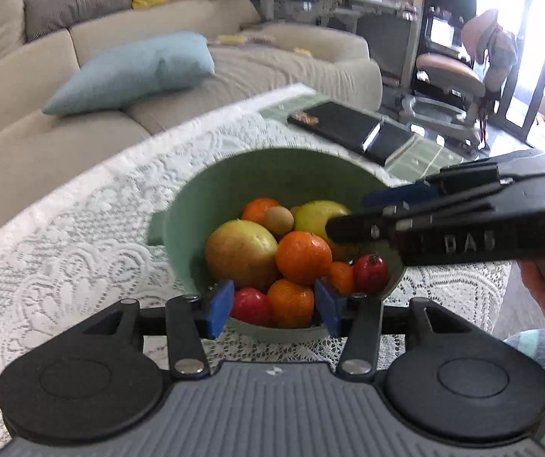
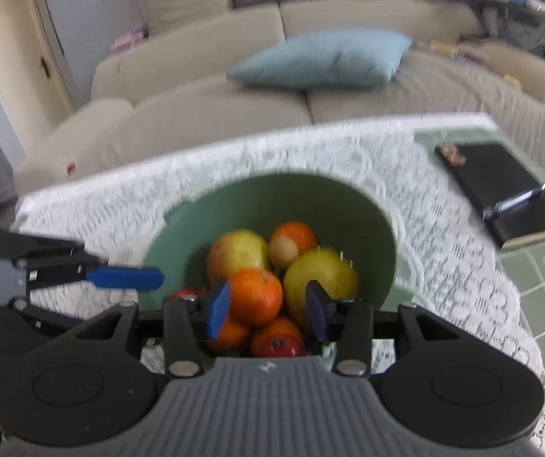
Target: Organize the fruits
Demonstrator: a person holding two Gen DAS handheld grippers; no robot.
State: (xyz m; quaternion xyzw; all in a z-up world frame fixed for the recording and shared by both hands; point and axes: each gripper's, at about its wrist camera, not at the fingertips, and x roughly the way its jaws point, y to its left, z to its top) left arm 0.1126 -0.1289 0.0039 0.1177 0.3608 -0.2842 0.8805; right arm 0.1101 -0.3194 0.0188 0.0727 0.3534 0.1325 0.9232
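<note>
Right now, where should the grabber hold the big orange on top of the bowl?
Grip the big orange around its widest middle, coming down from above. It sits on top of the pile in the green bowl, so its top is free, and the right gripper already has open fingers on either side. A yellow apple crowds one side, so that finger probably needs to slip into the gap.

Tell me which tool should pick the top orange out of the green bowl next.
Probably the right tool: its open blue pads already frame the top orange in the green bowl. The left tool is open too, but sits at the bowl's near rim, framing a lower orange.
</note>
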